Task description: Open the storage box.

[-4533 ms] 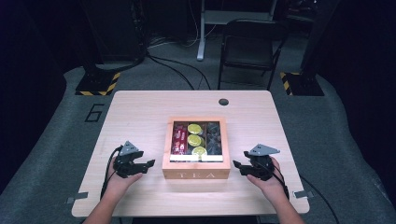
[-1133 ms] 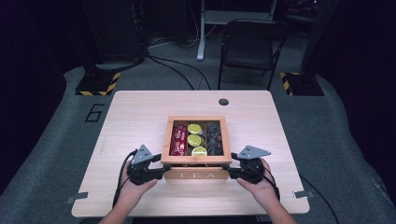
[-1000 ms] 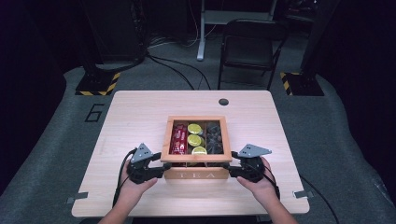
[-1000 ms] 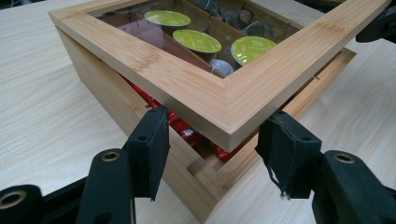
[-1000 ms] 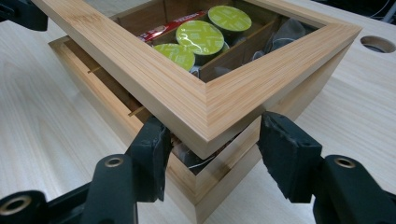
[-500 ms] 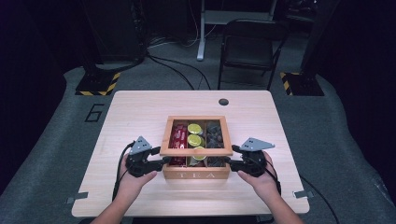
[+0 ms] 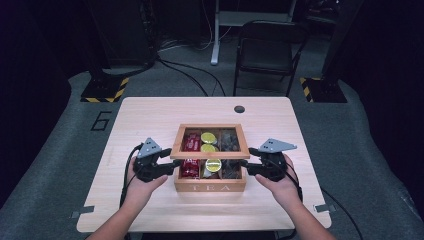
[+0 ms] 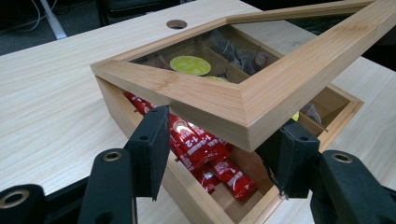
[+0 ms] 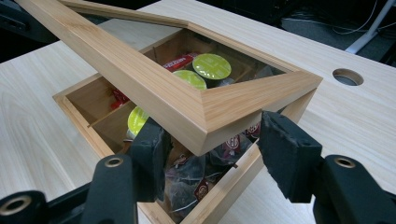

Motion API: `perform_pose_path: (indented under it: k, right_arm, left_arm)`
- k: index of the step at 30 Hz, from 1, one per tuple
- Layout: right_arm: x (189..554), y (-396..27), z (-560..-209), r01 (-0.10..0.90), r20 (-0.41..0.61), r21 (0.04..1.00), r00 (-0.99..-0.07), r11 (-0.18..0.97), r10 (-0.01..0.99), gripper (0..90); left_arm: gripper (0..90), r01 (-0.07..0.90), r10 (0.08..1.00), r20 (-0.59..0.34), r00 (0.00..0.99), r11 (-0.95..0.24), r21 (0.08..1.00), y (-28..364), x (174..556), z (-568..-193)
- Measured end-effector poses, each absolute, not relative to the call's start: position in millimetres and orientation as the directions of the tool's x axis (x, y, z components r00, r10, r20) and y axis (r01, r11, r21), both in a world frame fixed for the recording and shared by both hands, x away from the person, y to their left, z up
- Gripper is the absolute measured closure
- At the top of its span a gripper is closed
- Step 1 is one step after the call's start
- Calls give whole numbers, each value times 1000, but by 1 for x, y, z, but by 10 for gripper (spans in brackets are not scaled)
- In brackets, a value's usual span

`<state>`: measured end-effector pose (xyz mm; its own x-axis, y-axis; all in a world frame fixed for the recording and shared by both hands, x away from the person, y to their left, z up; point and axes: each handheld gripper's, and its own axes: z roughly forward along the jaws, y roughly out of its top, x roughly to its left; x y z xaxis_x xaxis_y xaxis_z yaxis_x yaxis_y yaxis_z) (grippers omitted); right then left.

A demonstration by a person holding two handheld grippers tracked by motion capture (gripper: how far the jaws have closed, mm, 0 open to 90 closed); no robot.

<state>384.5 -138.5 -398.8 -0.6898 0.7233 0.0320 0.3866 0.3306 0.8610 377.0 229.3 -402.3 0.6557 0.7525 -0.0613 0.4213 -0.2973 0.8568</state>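
A wooden tea box (image 7: 210, 187) marked TEA stands at the table's near middle. Its glass-windowed lid (image 7: 210, 156) is tilted up at the front and stays down along the back edge. My left gripper (image 7: 172, 167) is shut on the lid's front left corner (image 8: 243, 112), one pad (image 8: 152, 140) on each side of it. On the front right corner (image 9: 210, 112) my right gripper (image 7: 245, 165) grips the same way. Inside lie red packets (image 8: 210, 154), green-topped capsules (image 9: 212, 65) and dark tea bags (image 9: 196, 182).
The light wooden table (image 7: 150, 115) has a round cable hole (image 7: 239, 109) near its far edge. A folding chair (image 7: 265, 50) stands behind the table, with cables and stand bases on the floor around it.
Both grippers moved in from the box's sides to the lid's front corners and closed there. Over the last second they rose together, lifting the lid's front edge off the box.
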Motion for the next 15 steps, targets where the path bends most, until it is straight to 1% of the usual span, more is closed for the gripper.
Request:
perform_pose_path:
  k: [5,11,15]
  right_arm:
    - [387,-137,-395,386,28,862,-684,330,729,435]
    - [390,-136,-385,369,14,873,-673,319,739,445]
    - [393,-133,-377,357,-2,877,-667,322,745,440]
  left_arm:
    - [450,402,758,-35,651,-305,863,228,379,-397]
    - [459,395,769,-43,638,-279,875,227,383,-387]
    - [466,376,772,-18,635,-289,880,226,386,-381]
